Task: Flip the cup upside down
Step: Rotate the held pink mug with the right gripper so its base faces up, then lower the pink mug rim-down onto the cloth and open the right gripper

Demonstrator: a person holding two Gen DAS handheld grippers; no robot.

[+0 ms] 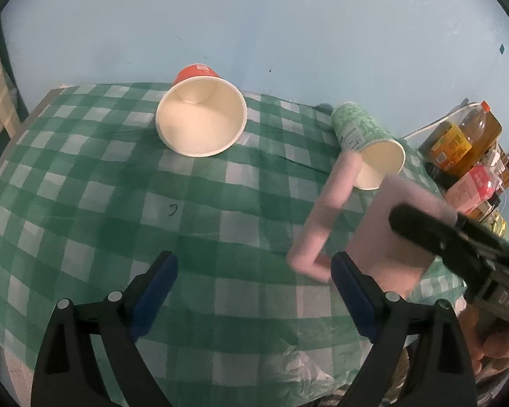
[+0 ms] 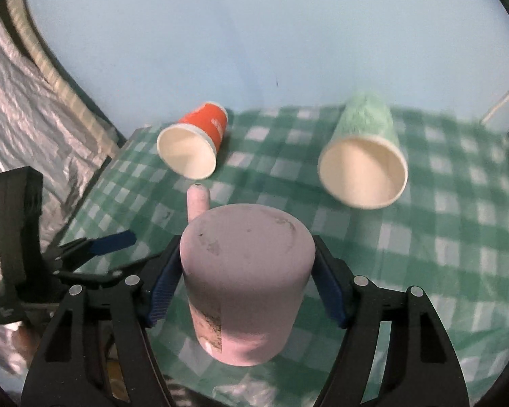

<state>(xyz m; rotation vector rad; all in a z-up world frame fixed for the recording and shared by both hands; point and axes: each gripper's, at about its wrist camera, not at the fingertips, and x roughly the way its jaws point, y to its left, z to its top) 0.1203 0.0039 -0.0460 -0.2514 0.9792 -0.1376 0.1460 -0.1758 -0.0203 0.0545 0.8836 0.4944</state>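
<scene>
A pink mug (image 2: 244, 281) with a handle is held between the blue pads of my right gripper (image 2: 246, 281), its flat base facing the camera, above the green checked tablecloth (image 2: 441, 237). In the left wrist view the same pink mug (image 1: 390, 227) hangs at the right, its handle pointing left, with the right gripper (image 1: 458, 237) clamped on it. My left gripper (image 1: 254, 285) is open and empty over the cloth, left of the mug. A red paper cup (image 1: 200, 115) and a green paper cup (image 1: 366, 142) lie on their sides at the back.
The red cup (image 2: 193, 142) and green cup (image 2: 363, 159) lie with mouths toward me. Bottles and packets (image 1: 465, 149) stand at the table's right edge. A blue wall is behind. A silver foil sheet (image 2: 23, 135) hangs at the left.
</scene>
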